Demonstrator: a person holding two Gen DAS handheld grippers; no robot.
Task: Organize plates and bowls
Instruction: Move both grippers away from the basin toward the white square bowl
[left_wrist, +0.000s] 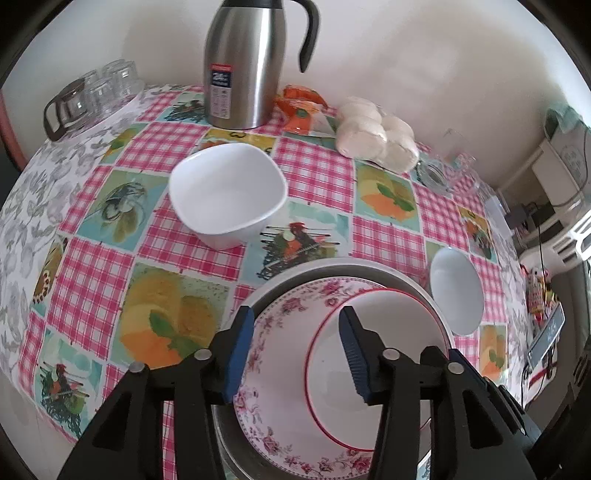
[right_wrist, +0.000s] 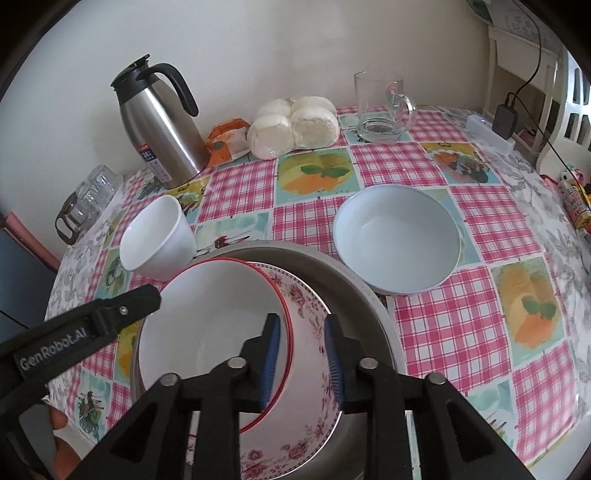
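Red-rimmed bowl (right_wrist: 207, 317) sits nested in floral bowl (left_wrist: 280, 369) on the metal plate (right_wrist: 354, 280), near counter edge. Both left tongs (left_wrist: 295, 354) and right tongs (right_wrist: 301, 354) released (rims between pads, not pinched). Left: square white bowl (left_wrist: 227, 192), round white bowl (right_wrist: 397, 238).

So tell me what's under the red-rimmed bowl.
The red-rimmed bowl sits tilted inside a floral-patterned dish, and both rest in a metal basin. The basin's floor is mostly covered, so anything lying there cannot be seen.
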